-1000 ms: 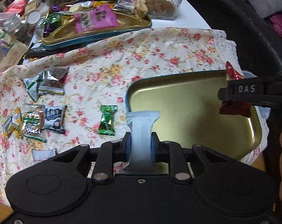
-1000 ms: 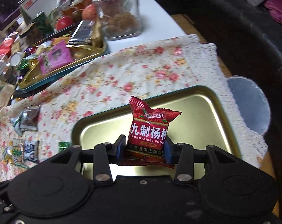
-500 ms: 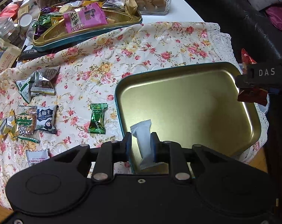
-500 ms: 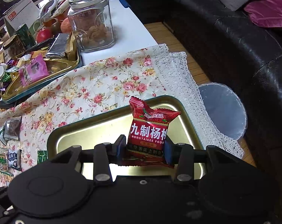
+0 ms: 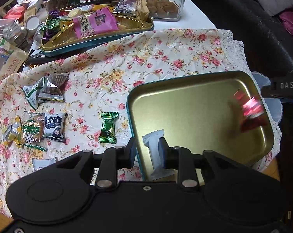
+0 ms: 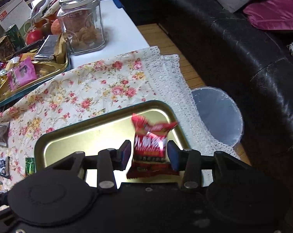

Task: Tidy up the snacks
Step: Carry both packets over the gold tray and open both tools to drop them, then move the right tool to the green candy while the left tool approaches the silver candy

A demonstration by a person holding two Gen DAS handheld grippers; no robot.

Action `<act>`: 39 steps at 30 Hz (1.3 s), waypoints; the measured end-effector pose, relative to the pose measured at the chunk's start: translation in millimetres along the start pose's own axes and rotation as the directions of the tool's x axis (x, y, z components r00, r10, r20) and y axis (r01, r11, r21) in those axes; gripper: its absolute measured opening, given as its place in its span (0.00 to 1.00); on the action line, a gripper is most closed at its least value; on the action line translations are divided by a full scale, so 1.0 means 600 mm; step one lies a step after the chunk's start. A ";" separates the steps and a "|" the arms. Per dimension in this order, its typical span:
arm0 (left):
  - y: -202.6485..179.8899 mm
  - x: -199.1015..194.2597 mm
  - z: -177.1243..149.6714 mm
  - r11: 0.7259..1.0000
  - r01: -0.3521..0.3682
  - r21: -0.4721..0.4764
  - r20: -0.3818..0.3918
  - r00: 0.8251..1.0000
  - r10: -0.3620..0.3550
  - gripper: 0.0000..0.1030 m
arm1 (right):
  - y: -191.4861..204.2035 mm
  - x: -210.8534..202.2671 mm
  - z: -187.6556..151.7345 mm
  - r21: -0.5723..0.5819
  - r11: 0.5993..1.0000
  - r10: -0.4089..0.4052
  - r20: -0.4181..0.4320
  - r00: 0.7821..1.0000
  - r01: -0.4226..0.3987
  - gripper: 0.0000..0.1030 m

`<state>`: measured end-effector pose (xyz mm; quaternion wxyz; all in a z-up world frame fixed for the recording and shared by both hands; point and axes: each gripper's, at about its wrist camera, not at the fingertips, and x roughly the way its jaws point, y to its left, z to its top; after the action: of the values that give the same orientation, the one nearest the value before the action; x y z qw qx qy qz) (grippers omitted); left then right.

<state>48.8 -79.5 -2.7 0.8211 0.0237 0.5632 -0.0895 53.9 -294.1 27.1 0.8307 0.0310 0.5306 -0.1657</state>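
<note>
A gold tray (image 5: 194, 101) with a teal rim lies on the floral cloth. My left gripper (image 5: 148, 149) is open over its near left corner, and a white packet (image 5: 153, 143) lies loose between the jaws on the tray floor. My right gripper (image 6: 148, 153) is open above the tray (image 6: 99, 134); a red packet (image 6: 149, 145), blurred, falls free between its jaws. The red packet also shows blurred in the left wrist view (image 5: 252, 114), over the tray's right side. Loose snacks lie on the cloth: a green candy (image 5: 108, 127), a blueberry packet (image 5: 54, 126), a dark packet (image 5: 49, 89).
A second tray (image 5: 96, 29) full of snacks stands at the back, with a glass jar (image 6: 82, 23) of nuts beside it. A grey bin (image 6: 218, 114) stands on the floor right of the table, by a black sofa (image 6: 243, 38). The table edge runs close to the tray's right side.
Both grippers have opened. The white packet dropped from the left gripper into the tray; the red packet left the right gripper's hold and is falling.
</note>
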 end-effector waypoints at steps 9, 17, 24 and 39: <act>0.030 -0.006 0.005 0.999 -0.037 -0.024 0.012 0.999 0.037 0.35 | 0.011 -0.014 0.003 0.000 0.999 0.037 0.014 0.999 -0.037 0.42; 0.094 -0.022 0.009 0.993 -0.087 -0.079 0.032 0.995 0.090 0.54 | 0.063 -0.038 0.002 -0.070 0.993 0.101 0.031 0.994 -0.099 0.46; 0.156 -0.049 0.014 0.982 -0.120 -0.149 0.074 0.988 0.132 0.54 | 0.100 -0.050 0.004 -0.081 0.984 0.163 0.020 0.986 -0.161 0.48; 0.294 -0.079 0.004 0.933 -0.207 -0.295 0.076 0.968 0.239 0.59 | 0.261 -0.074 -0.017 -0.172 0.938 0.301 -0.021 0.953 -0.300 0.64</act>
<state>64.8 99.2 31.1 0.8508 -0.0359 0.5173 0.0851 76.6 -133.1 42.6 0.8471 0.0391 0.5298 0.0098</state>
